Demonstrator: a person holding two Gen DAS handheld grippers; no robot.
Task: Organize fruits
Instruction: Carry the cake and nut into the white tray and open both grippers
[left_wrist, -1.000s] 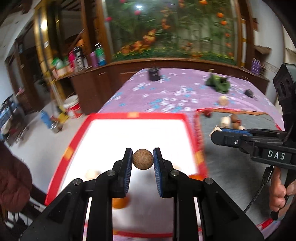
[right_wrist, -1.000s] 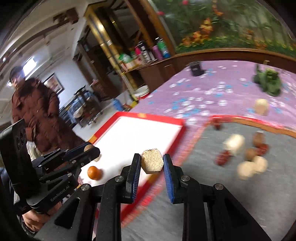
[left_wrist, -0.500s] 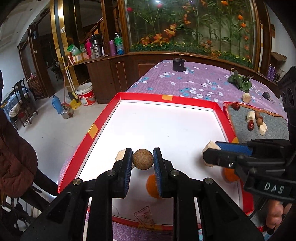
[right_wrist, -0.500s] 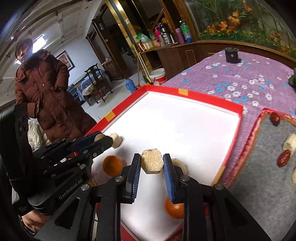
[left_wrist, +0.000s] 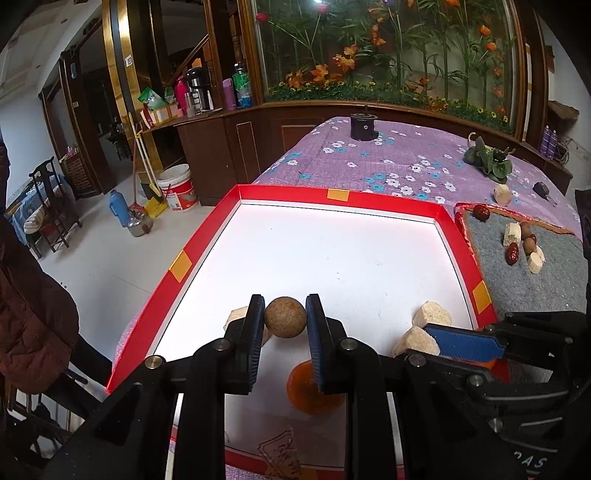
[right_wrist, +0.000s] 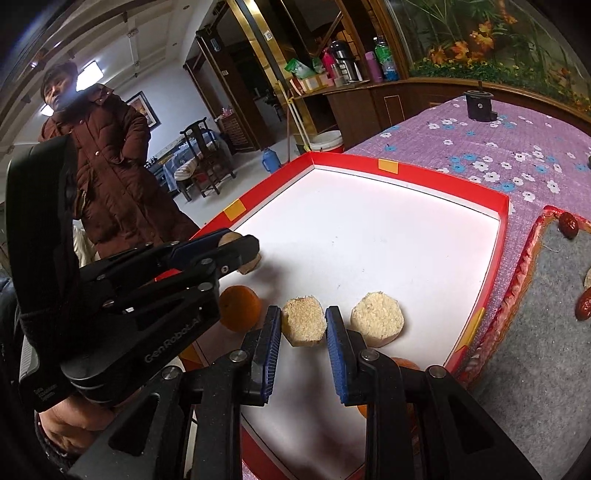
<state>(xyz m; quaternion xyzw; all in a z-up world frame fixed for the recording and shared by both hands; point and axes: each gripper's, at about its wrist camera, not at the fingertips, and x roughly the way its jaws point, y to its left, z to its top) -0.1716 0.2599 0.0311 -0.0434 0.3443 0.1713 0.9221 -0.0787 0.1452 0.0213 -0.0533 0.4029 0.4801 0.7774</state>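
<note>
My left gripper (left_wrist: 285, 317) is clamped nearly shut on a round brown fruit (left_wrist: 285, 316), a rough speckled ball with no real long axis, hanging over the near end of the red-rimmed white tray (left_wrist: 388, 201). My right gripper (right_wrist: 303, 325) is pinched on a pale crumbly chunk (right_wrist: 303, 320), cut face toward the camera. Beyond sit an orange (right_wrist: 239, 307) and a matching chunk (right_wrist: 376, 318) on the tray.
</note>
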